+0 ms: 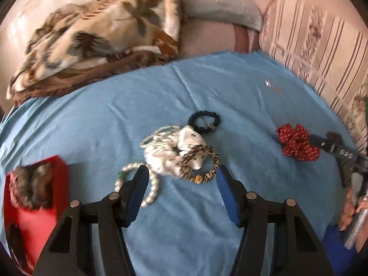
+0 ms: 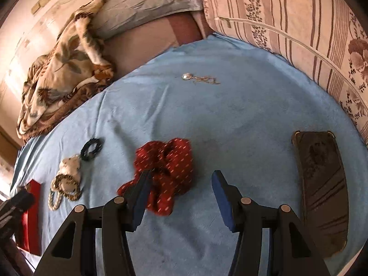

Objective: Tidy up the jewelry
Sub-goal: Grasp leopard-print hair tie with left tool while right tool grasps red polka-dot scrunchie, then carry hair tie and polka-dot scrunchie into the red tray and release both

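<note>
On a blue cloth [image 1: 207,87] lies a pile: a white scrunchie [image 1: 174,151], a leopard-print scrunchie [image 1: 207,172], a black hair tie [image 1: 203,122] and a pearl bracelet [image 1: 149,197]. My left gripper [image 1: 181,172] is open just in front of the pile, empty. A red box [image 1: 34,207] at the left holds dark scrunchies. A red dotted scrunchie [image 2: 168,172] lies by my right gripper [image 2: 181,177], which is open and empty, its left finger over the scrunchie's edge. A thin silver necklace [image 2: 200,79] lies farther back.
A dark phone [image 2: 322,188] lies on the cloth at the right. A floral blanket [image 2: 62,82] and a grey pillow [image 2: 147,4] are at the back left. A striped floral cushion [image 2: 299,23] borders the right side.
</note>
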Tool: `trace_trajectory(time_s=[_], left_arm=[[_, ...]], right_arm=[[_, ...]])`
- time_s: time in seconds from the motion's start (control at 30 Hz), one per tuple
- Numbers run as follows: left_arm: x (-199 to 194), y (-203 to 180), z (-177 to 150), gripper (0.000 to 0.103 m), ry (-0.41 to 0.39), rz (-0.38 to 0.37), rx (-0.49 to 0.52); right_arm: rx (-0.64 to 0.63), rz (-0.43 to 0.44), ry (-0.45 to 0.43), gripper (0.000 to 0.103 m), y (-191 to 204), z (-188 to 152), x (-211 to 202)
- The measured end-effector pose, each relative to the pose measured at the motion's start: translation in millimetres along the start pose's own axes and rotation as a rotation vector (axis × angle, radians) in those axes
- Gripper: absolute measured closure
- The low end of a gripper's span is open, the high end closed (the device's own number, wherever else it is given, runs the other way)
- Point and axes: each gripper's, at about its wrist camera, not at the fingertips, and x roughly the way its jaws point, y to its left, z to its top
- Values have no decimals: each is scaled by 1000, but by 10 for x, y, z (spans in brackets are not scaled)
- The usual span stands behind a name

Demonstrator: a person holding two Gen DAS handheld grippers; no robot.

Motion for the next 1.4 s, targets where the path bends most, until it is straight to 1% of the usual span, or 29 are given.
trace_trajectory(time_s=[0.1,0.23,0.27,0.33,0.4,0.43,0.47,0.5,0.53,0.57,0.67,0.8,0.97,1.1,1.17,1.27,1.4], left_arm=[[232,-59,59,43,24,6,32],[447,-52,121,43,51,-23,20],[483,-55,132,45,54,-31,19],[529,-74,137,56,61,-35,29],[557,-97,117,79,75,-43,37],[559,-106,105,85,78,-39,40],[550,-115,91,93,77,-35,40],[529,-113,81,94,73,-39,33],[506,-108,73,94,67,-48,22],[464,-99,65,94,61,-60,8],[294,-91,36,95,39,-88,-18],[-9,-80,-29,95,3,-129,-42],[-447,20,-149,95,-53,-155,-64],[-763,271,-314,95,-87,-135,-96],[-894,430,-405,95,-100,-114,-119],[-1059,746,-565,95,-114,-66,-165],[-1189,1265,-803,95,-115,0,-261]], right_arm=[[-8,4,18,45,-1,9,71],[-39,5,27,45,40,21,137],[-45,4,27,45,47,25,146],[-55,1,35,45,63,34,183],[-67,-7,46,45,75,43,226],[-72,-12,49,46,83,47,244],[-76,-12,50,55,83,52,250],[-84,-13,53,63,92,54,262],[-92,-15,57,84,102,52,271],[-99,-16,58,94,110,44,267],[-128,-21,19,96,168,34,186],[-177,-26,-68,96,285,13,-4],[-189,-8,-115,96,351,-43,-174],[-220,-22,-158,97,447,-148,-333],[-221,-14,-157,96,501,-223,-364],[-229,2,-143,96,610,-400,-422],[-256,29,-135,96,818,-643,-509]])
